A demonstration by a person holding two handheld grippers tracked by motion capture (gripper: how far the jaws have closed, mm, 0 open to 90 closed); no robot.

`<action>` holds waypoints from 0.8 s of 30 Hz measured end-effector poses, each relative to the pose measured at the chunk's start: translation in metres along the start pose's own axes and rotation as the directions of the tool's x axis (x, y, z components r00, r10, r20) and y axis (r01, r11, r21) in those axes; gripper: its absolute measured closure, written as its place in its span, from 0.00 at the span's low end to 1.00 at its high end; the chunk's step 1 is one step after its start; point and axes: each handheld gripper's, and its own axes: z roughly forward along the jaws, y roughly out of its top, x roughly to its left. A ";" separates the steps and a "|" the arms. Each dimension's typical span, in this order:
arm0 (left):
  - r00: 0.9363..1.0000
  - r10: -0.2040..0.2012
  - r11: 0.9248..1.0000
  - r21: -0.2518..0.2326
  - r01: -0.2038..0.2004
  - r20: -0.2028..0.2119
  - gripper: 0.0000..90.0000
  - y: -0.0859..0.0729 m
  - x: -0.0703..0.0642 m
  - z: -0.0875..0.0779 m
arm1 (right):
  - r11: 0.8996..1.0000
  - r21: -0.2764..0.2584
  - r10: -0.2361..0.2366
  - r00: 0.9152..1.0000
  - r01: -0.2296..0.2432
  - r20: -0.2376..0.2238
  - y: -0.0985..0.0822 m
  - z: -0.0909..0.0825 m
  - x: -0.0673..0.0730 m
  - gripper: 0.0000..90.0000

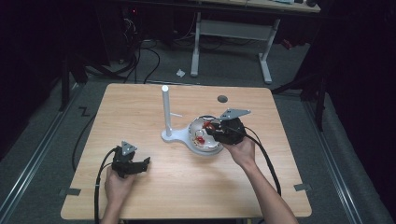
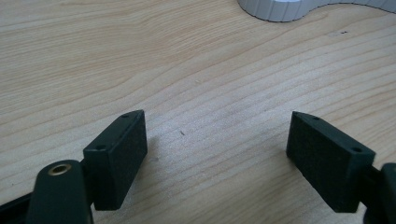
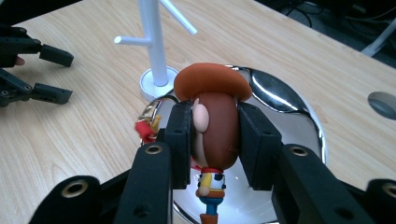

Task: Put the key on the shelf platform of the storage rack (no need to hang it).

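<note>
Here right tongs clamp cowboy figure over bowl; left tongs agape; stand beside.

figurine over bowl, stand left of bowl

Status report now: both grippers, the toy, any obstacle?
Right gripper shut on brown-hatted cowboy figurine, over shiny metal bowl. Left gripper open, empty. White peg stand close by.
</note>
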 end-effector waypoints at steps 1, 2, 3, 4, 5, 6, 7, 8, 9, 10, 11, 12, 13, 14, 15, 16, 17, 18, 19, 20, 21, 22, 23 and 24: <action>1.000 0.000 1.000 0.000 0.000 0.000 0.23 0.000 0.000 0.000 | 1.000 0.005 0.002 1.000 -0.002 -0.002 -0.001 0.003 -0.001 0.75; 1.000 0.000 1.000 0.000 0.000 0.000 0.23 0.000 0.000 0.000 | 1.000 0.009 0.004 1.000 -0.004 0.000 -0.001 0.004 -0.001 0.75; 1.000 0.000 1.000 0.000 0.000 0.000 0.23 0.000 0.000 0.000 | 1.000 0.015 0.007 1.000 -0.007 -0.002 -0.002 0.007 -0.001 0.75; 1.000 0.000 1.000 0.000 0.000 0.000 0.23 0.000 0.000 0.000 | 1.000 0.022 0.010 1.000 -0.010 -0.004 -0.003 0.010 -0.002 0.75; 1.000 0.000 1.000 0.000 0.000 0.000 0.23 0.000 0.000 0.000 | 1.000 0.027 0.011 1.000 -0.011 -0.005 -0.004 0.012 -0.003 0.75; 1.000 0.000 1.000 0.000 0.000 0.000 0.23 0.000 0.000 0.000 | 0.999 0.035 0.016 1.000 -0.016 -0.003 -0.005 0.015 -0.003 0.75; 1.000 -0.001 1.000 0.000 0.001 0.000 0.23 0.000 0.000 0.000 | 0.999 0.042 0.021 1.000 -0.021 -0.003 -0.006 0.018 -0.005 0.75; 1.000 -0.001 1.000 -0.001 0.001 0.000 0.23 0.000 0.000 0.000 | 0.999 0.046 0.024 1.000 -0.024 -0.002 -0.007 0.020 -0.005 0.75; 1.000 0.000 1.000 0.000 0.000 0.000 0.23 0.000 0.000 0.000 | 0.998 0.049 0.027 1.000 -0.027 0.000 -0.007 0.022 -0.006 0.75; 1.000 -0.001 1.000 -0.001 0.001 0.000 0.23 0.000 0.000 0.000 | 0.998 0.050 0.030 1.000 -0.030 0.000 -0.009 0.024 -0.007 0.75; 1.000 0.000 1.000 0.000 0.000 0.000 0.23 0.000 0.000 0.000 | 0.997 0.055 0.045 0.999 -0.045 0.000 -0.011 0.026 -0.008 0.75; 1.000 0.000 1.000 0.000 0.000 0.000 0.23 0.000 0.000 0.000 | 0.997 0.061 0.046 0.999 -0.046 0.003 -0.013 0.028 -0.009 0.75; 1.000 0.000 1.000 0.000 0.000 0.000 0.23 0.000 0.000 0.000 | 0.997 0.066 0.051 0.999 -0.051 0.004 -0.014 0.029 -0.010 0.75; 1.000 0.000 1.000 0.000 0.000 0.000 0.23 0.000 0.000 0.000 | 0.996 0.072 0.055 0.998 -0.056 0.007 -0.016 0.031 -0.011 0.75; 1.000 0.000 1.000 0.000 0.000 0.000 0.23 0.000 0.000 0.000 | 0.996 0.075 0.054 0.998 -0.055 0.010 -0.017 0.033 -0.012 0.75; 1.000 0.000 1.000 0.000 0.000 0.000 0.23 0.000 0.000 0.000 | 0.995 0.080 0.056 0.998 -0.057 0.017 -0.018 0.034 -0.013 0.75; 1.000 0.000 1.000 0.000 0.000 0.000 0.23 0.000 0.000 0.000 | 0.995 0.081 0.054 0.998 -0.056 0.024 -0.018 0.035 -0.013 0.75; 1.000 0.000 1.000 0.000 0.000 0.000 0.23 0.000 0.000 0.000 | 0.995 0.083 0.050 0.998 -0.053 0.032 -0.018 0.036 -0.013 0.75; 1.000 0.000 1.000 0.000 0.000 0.000 0.23 0.000 0.000 0.000 | 0.995 0.086 0.053 0.998 -0.056 0.038 -0.018 0.037 -0.013 0.75; 1.000 0.000 1.000 0.000 0.000 0.000 0.23 0.000 0.000 0.000 | 0.995 0.085 0.048 0.998 -0.051 0.041 -0.018 0.037 -0.013 0.75; 1.000 0.000 1.000 0.000 0.000 0.000 0.23 0.000 0.000 0.000 | 0.994 0.091 0.050 0.998 -0.054 0.048 -0.018 0.039 -0.013 0.75; 1.000 0.000 1.000 0.000 0.000 0.000 0.23 0.000 0.000 0.000 | 0.994 0.093 0.046 0.998 -0.051 0.052 -0.018 0.040 -0.013 0.75; 1.000 0.000 1.000 0.000 0.000 0.000 0.23 0.000 0.000 0.000 | 0.994 0.101 0.042 0.997 -0.048 0.063 -0.019 0.042 -0.013 0.75; 1.000 0.000 1.000 0.000 0.000 0.000 0.23 0.000 0.000 0.000 | 0.993 0.106 0.043 0.997 -0.051 0.070 -0.020 0.044 -0.013 0.75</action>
